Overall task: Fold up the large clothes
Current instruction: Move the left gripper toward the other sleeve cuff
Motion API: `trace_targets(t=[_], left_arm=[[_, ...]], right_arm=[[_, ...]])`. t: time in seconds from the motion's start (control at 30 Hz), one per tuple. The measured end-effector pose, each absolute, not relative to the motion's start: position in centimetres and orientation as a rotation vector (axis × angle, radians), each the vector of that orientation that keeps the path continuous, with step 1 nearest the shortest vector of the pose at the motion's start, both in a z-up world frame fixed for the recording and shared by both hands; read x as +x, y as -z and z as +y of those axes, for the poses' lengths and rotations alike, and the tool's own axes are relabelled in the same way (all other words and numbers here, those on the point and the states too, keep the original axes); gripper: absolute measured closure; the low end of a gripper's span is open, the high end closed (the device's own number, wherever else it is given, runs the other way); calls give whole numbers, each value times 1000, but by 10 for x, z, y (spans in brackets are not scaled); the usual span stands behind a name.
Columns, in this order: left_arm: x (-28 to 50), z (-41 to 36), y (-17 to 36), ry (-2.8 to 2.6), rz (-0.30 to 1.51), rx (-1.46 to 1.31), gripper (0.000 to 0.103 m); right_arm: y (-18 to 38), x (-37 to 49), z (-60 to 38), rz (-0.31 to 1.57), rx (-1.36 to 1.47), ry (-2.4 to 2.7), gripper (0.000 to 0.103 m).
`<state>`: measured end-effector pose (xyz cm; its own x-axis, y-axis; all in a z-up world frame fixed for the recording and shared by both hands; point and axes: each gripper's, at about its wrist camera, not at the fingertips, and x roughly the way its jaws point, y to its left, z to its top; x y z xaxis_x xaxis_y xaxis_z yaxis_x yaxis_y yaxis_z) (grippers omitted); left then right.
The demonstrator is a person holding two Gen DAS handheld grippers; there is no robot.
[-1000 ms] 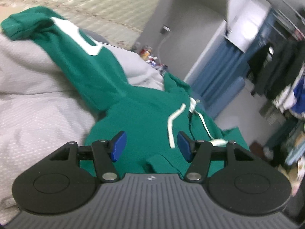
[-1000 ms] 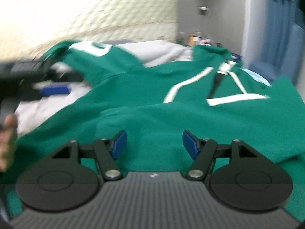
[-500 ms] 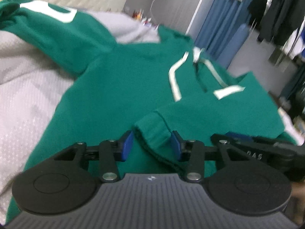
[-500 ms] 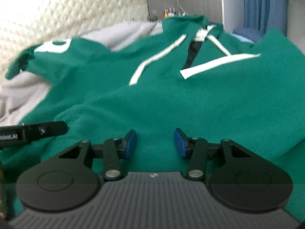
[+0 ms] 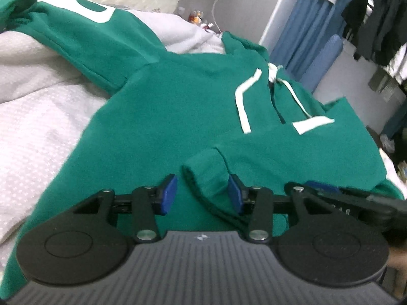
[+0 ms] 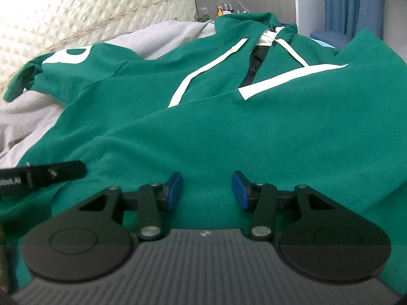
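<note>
Left gripper [image 5: 202, 193]: fingers apart, ribbed cuff [image 5: 206, 175] of folded-in sleeve lying between blue pads, not pinched. Right gripper [image 6: 207, 190]: fingers apart, over green fabric, nothing clamped. Partial lettering on left gripper body in right view, reads "AI" at edge; rest cut off. Green hoodie [image 6: 229, 127] spread front-up on grey bedspread [image 5: 38, 117]. White drawstrings [image 5: 241, 101] mid-chest. Far left sleeve [image 6: 76, 63] carries white letter, reads "R". Quilted headboard [image 6: 89, 12] beyond.

Green hoodie's [image 6: 229, 127] hem hidden behind both gripper bodies; far small bottles [image 6: 225, 8] too tiny to identify.
</note>
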<state>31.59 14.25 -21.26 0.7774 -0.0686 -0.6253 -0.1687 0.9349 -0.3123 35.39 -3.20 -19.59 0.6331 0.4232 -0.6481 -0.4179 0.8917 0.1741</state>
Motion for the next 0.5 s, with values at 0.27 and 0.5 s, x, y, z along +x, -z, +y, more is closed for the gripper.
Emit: trace_targets(t=[0.27,0.5], left_arm=[[296,190,194,-227,519,-528,42],[296,261,176,-415,369,-656,41]], right_arm=[[195,354,-33,750,30,-476,56],[195,354,-33,747,29,-478,55]])
